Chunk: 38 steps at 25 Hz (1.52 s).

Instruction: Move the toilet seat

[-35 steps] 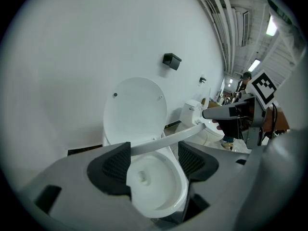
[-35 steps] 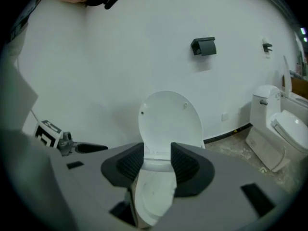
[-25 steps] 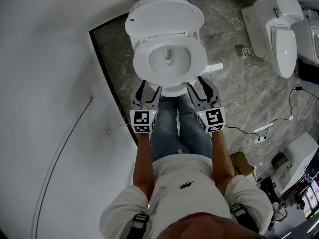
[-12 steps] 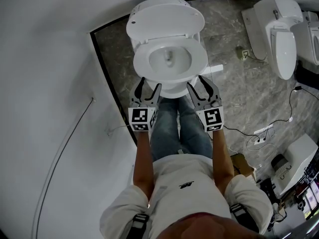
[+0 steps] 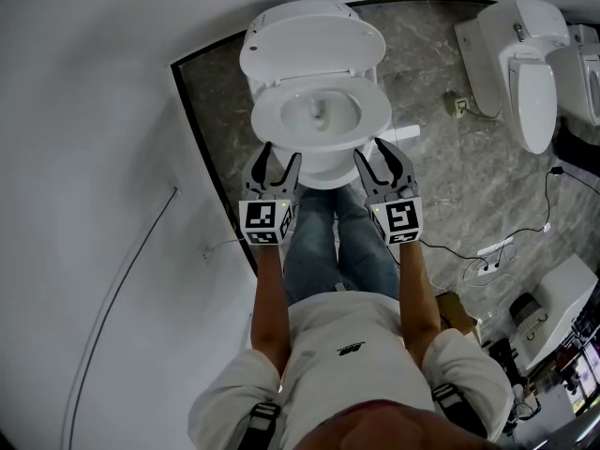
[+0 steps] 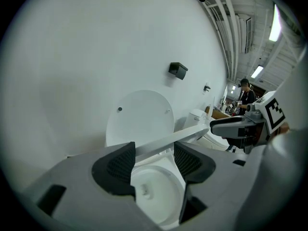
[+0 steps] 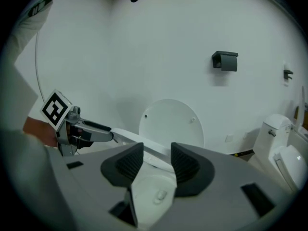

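Note:
A white toilet stands with its lid [image 5: 314, 36] up against the wall, and the toilet seat [image 5: 377, 120] lies over the bowl [image 5: 323, 169]. My left gripper [image 5: 281, 153] is at the seat's front left and my right gripper [image 5: 377, 151] at its front right. In the left gripper view the seat's front rim [image 6: 159, 142] runs slantwise across the tips of my left gripper [image 6: 154, 153] toward the right gripper [image 6: 231, 127]. The left jaws are closing, and the pads do not visibly press on the rim. In the right gripper view my right gripper [image 7: 156, 154] stands open with the rim [image 7: 130, 137] crossing its gap.
The person's legs [image 5: 333, 242] stand close against the bowl. A white wall [image 5: 94, 157] runs along the left. Another toilet [image 5: 525, 54] stands at the right. Cables and a power strip [image 5: 487, 256] lie on the marble floor. A black box [image 7: 225, 60] hangs on the wall.
Both grippers have crept a little forward toward the toilet's front rim. The seat and lid look unchanged.

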Each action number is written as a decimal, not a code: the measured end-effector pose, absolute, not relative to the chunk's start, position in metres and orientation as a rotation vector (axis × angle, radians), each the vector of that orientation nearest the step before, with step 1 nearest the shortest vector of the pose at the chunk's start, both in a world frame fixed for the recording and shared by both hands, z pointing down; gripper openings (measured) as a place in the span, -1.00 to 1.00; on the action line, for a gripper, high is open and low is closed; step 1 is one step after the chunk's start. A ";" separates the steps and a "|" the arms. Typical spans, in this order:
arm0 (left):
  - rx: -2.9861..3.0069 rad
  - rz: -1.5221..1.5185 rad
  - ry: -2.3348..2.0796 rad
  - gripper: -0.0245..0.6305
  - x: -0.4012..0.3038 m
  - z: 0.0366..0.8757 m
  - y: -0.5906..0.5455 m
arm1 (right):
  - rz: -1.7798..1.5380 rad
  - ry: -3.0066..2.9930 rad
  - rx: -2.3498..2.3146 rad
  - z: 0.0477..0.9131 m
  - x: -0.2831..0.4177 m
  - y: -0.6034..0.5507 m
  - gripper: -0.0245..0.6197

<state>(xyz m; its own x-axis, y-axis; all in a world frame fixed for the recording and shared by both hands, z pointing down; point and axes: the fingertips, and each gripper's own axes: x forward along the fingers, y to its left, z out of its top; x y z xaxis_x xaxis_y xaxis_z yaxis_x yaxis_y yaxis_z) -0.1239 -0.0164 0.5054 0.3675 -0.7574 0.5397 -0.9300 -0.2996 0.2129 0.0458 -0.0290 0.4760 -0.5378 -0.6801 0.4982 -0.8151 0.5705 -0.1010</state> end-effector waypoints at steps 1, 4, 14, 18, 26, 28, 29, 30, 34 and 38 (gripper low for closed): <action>2.144 0.464 -1.458 -0.09 -0.125 0.505 -0.018 | 0.455 -2.400 1.212 0.476 0.046 -0.031 -0.34; 2.148 0.456 -1.464 -0.11 -0.127 0.502 -0.024 | 0.449 -2.404 1.222 0.475 0.044 -0.037 -0.36; 2.154 0.428 -1.491 -0.18 -0.133 0.494 -0.041 | 0.425 -2.412 1.236 0.468 0.039 -0.057 -0.42; 2.158 0.420 -1.496 -0.19 -0.136 0.491 -0.047 | 0.427 -2.403 1.242 0.468 0.038 -0.061 -0.44; 2.166 0.403 -1.509 -0.23 -0.137 0.486 -0.064 | 0.429 -2.399 1.271 0.466 0.041 -0.080 -0.49; 2.168 0.398 -1.512 -0.24 -0.138 0.485 -0.068 | 0.426 -2.404 1.279 0.464 0.040 -0.085 -0.50; 2.168 0.394 -1.514 -0.24 -0.139 0.485 -0.070 | 0.427 -2.404 1.282 0.464 0.039 -0.087 -0.50; 2.168 0.390 -1.517 -0.24 -0.140 0.485 -0.072 | 0.427 -2.404 1.286 0.463 0.038 -0.089 -0.50; 2.171 0.377 -1.521 -0.26 -0.142 0.483 -0.079 | 0.426 -2.406 1.301 0.462 0.037 -0.096 -0.50; 2.174 0.371 -1.520 -0.28 -0.145 0.482 -0.084 | 0.424 -2.407 1.313 0.461 0.036 -0.102 -0.51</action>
<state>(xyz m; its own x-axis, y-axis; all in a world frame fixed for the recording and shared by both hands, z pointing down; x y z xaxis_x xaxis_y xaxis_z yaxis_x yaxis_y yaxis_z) -0.1446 -0.0845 0.4822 0.3533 -0.8111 0.4662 -0.9346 -0.2844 0.2136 0.0356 -0.1021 0.4609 -0.5001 -0.7390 0.4515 -0.8487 0.5218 -0.0860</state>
